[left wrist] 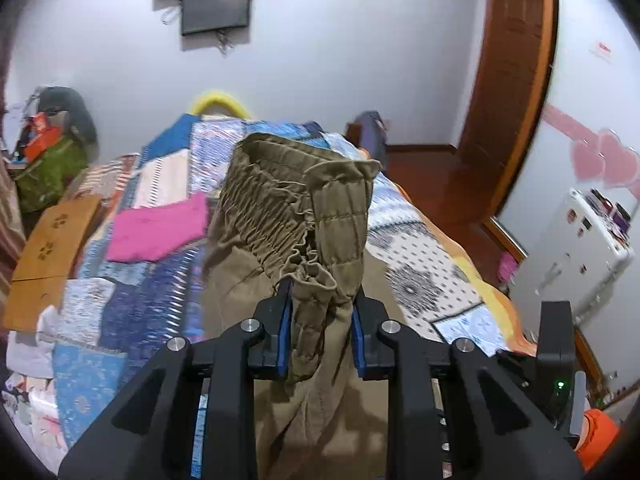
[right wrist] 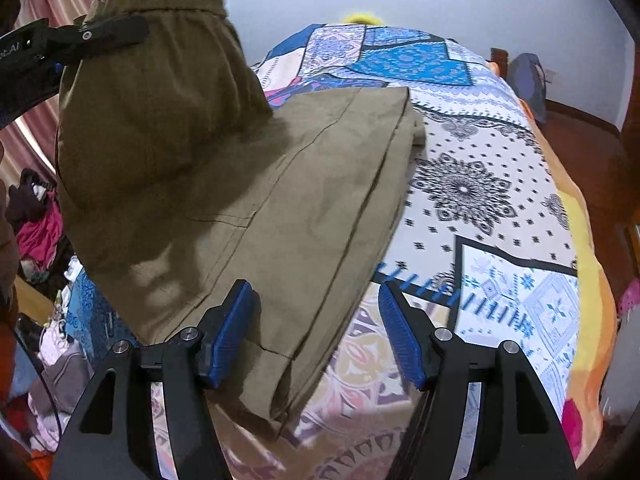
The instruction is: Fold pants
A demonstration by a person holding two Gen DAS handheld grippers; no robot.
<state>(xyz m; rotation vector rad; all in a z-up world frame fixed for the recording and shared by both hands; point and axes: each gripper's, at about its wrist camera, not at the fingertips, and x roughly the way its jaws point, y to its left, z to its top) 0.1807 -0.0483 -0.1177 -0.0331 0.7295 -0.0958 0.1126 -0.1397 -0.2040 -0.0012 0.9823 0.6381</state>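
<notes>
Pants lifted by waistband over the bed

Olive pants (left wrist: pixel 296 216) pinched at the gathered elastic waistband between the blue pads (left wrist: pixel 285 320) of the left gripper (left wrist: pixel 320 312), jaws clamped narrowly on a bunched fold of fabric. Waistband raised clear of the bed, opening turned toward the far wall, cloth hanging below the jaws and out of the bottom of the left wrist view.

Seen from the right wrist: same pants (right wrist: pixel 248 208), upper part held up at top left by the left gripper (right wrist: pixel 84 40), legs spread flat and doubled on the patterned bedspread (right wrist: pixel 480 184), leg ends reaching toward the middle of the bed. Right gripper (right wrist: pixel 316 332) standing wide, nothing pressed between its pads; left blue pad (right wrist: pixel 228 332) over the olive cloth near its lower edge, right pad over bare bedspread just beside the pants. Contact between left pad and cloth not clear.

Pink garment (left wrist: pixel 160 232) lying flat on the bedspread (left wrist: pixel 424 264), left of the pants. Wooden board (left wrist: pixel 52 252) at the bed's left edge. Dark screen (left wrist: pixel 216 4) mounted on the far wall. Wooden door (left wrist: pixel 512 80) at right.
</notes>
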